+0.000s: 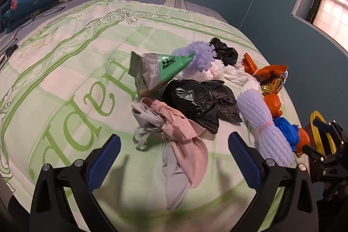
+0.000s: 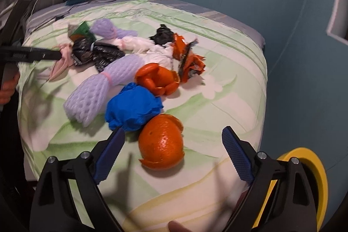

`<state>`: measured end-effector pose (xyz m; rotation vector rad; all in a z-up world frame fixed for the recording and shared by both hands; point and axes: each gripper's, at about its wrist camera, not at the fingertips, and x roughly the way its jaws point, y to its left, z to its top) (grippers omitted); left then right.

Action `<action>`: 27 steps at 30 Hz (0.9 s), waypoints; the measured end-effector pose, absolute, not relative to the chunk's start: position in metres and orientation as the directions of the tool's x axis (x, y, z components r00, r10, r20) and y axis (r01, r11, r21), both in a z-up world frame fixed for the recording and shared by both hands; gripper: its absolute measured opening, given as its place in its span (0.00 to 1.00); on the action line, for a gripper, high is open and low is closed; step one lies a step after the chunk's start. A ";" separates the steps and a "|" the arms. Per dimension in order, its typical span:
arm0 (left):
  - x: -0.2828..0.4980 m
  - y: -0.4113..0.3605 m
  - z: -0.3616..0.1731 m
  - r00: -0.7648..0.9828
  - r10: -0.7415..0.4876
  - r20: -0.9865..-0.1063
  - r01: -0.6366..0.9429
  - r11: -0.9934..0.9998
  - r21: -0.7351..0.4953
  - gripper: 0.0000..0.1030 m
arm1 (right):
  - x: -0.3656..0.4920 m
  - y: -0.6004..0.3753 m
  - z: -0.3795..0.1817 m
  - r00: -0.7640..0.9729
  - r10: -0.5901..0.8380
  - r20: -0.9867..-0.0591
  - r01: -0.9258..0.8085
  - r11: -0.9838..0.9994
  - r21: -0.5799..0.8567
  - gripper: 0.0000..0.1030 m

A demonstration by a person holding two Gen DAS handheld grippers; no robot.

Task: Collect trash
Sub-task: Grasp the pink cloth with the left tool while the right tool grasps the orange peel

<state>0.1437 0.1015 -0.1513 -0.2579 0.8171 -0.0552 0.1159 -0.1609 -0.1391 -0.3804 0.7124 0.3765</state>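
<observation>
An orange peel [image 2: 162,146] lies low in the right wrist frame on a green-and-white bedspread [image 2: 217,53], between the wide-spread, empty jaws of the right gripper [image 2: 173,149]. Behind it sit a blue wad [image 2: 132,109], lavender foam netting [image 2: 97,88] and an orange wrapper [image 2: 187,60]. The left gripper [image 1: 174,156] gapes wide over a pink cloth [image 1: 180,129]; large green letters on the spread are only partly readable. A yellow-rimmed bin [image 2: 313,169], lower right, hides its contents.

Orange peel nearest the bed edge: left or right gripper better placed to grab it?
Right. The right gripper is open with the orange peel directly ahead between its fingers. The left gripper faces the pink cloth, farther away.
</observation>
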 end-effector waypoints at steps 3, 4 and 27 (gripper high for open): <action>0.147 0.102 -0.155 0.676 -0.153 -0.721 -0.052 0.966 -0.254 0.93 | 0.114 -0.156 -0.140 0.685 0.212 -0.697 -0.487 0.845 -0.222 0.81; 0.148 0.101 -0.156 0.672 -0.155 -0.724 -0.049 0.966 -0.253 0.93 | 0.115 -0.156 -0.141 0.683 0.210 -0.699 -0.486 0.846 -0.221 0.81; 0.163 0.100 -0.174 0.632 -0.173 -0.755 -0.054 0.962 -0.266 0.30 | 0.139 -0.154 -0.155 0.604 0.196 -0.772 -0.476 0.866 -0.153 0.38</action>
